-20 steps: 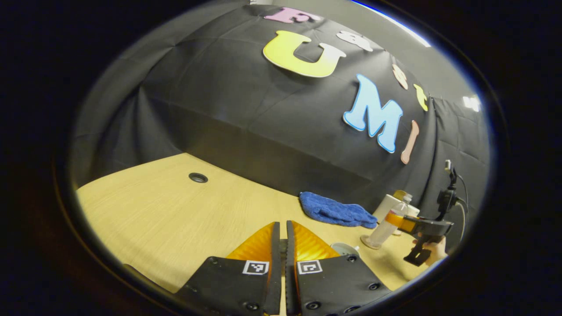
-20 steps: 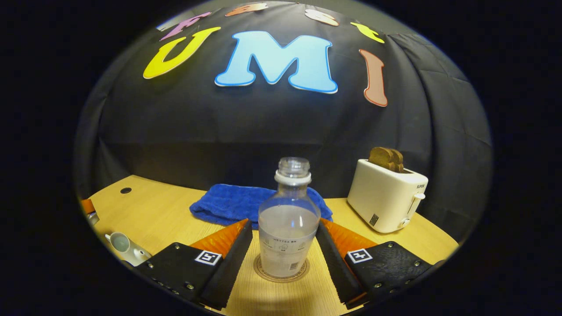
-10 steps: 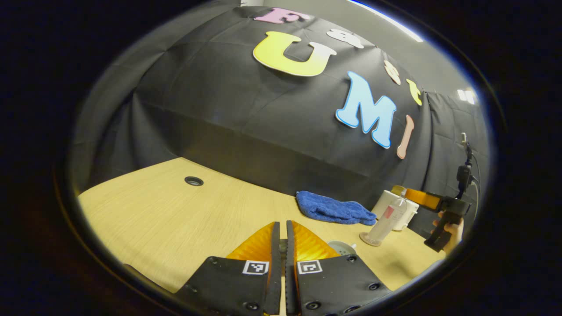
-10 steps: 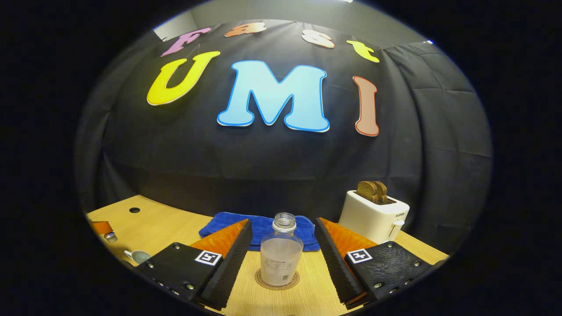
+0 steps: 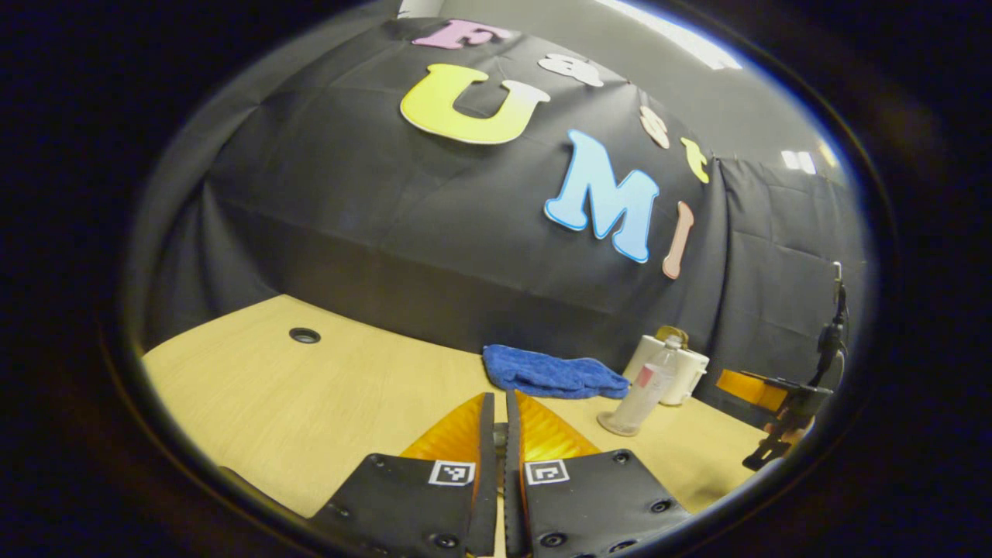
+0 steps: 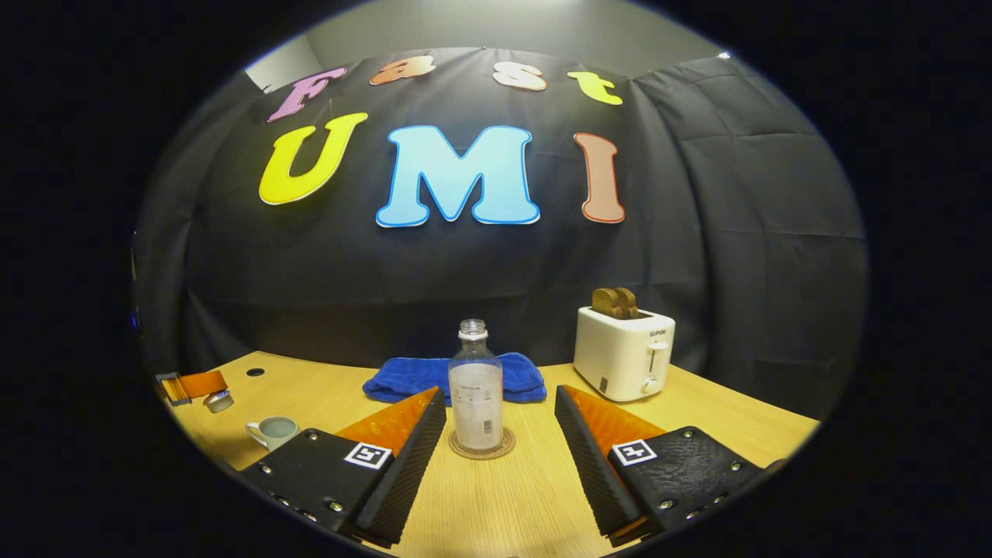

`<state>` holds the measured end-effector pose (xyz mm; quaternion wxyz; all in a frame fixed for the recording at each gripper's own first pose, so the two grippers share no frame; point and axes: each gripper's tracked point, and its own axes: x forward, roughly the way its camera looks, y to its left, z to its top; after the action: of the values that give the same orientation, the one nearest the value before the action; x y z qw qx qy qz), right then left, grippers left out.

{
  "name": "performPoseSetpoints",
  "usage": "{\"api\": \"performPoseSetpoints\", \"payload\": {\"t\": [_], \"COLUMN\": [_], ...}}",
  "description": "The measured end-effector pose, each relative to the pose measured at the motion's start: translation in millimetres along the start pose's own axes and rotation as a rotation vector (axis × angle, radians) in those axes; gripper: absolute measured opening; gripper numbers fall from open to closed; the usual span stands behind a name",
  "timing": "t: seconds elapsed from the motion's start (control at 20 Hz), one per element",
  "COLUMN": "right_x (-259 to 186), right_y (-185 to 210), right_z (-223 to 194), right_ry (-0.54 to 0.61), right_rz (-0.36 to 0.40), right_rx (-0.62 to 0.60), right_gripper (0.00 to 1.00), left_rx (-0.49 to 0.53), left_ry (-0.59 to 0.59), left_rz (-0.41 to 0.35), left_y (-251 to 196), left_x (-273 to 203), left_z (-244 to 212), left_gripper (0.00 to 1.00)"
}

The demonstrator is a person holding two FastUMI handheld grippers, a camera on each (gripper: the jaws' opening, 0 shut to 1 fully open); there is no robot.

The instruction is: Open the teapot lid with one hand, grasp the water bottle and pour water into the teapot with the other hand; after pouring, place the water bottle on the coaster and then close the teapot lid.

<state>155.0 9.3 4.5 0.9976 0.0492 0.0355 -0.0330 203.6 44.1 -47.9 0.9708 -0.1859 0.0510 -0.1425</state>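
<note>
Clear bottle [image 6: 476,387] upright on coaster [image 6: 482,446], open neck up, between wide-open right tongs [image 6: 500,407], untouched. Left tongs [image 5: 499,415] closed, lid [image 6: 218,401] pinched between them.

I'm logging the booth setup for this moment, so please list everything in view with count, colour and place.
water bottle: 1, clear, uncapped, upright on the coaster
coaster: 1, tan, round, table centre
teapot: 1, pale, open top, table's left side
lid: 1, small and pale, held above the table's left edge
towel: 1, blue, behind the bottle
toaster: 1, white, brown toast in its slots, right rear
table: 1, light wood, round hole at left rear
left gripper: shut on the lid as seen from the right gripper view
right gripper: open, short of the bottle
</note>
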Motion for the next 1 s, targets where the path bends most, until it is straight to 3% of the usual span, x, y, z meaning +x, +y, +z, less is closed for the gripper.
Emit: {"api": "performPoseSetpoints", "payload": {"t": [0.3,0.65,0.85,1.0], "right_x": [-40.7,-52.3,-51.6,-52.5], "right_y": [-17.3,5.3,9.4,2.1], "right_z": [-16.5,-24.4,-39.9,-36.9], "right_ry": [-0.023,-0.081,-0.053,-0.056], "right_rz": [-0.054,0.023,0.056,0.04], "right_rx": [-0.028,-0.153,-0.156,-0.143], "right_gripper": [0.88,0.88,0.86,0.86], "left_rx": [0.064,0.144,0.189,0.21], "left_ry": [0.01,0.069,0.084,0.089], "left_rz": [-0.008,0.036,0.061,0.072], "left_y": [-31.3,-44.8,-47.0,-47.0], "left_x": [12.9,42.5,54.0,59.8], "left_z": [-3.0,-30.6,-42.8,-46.8], "left_gripper": [0.12,0.1,0.12,0.12]}}
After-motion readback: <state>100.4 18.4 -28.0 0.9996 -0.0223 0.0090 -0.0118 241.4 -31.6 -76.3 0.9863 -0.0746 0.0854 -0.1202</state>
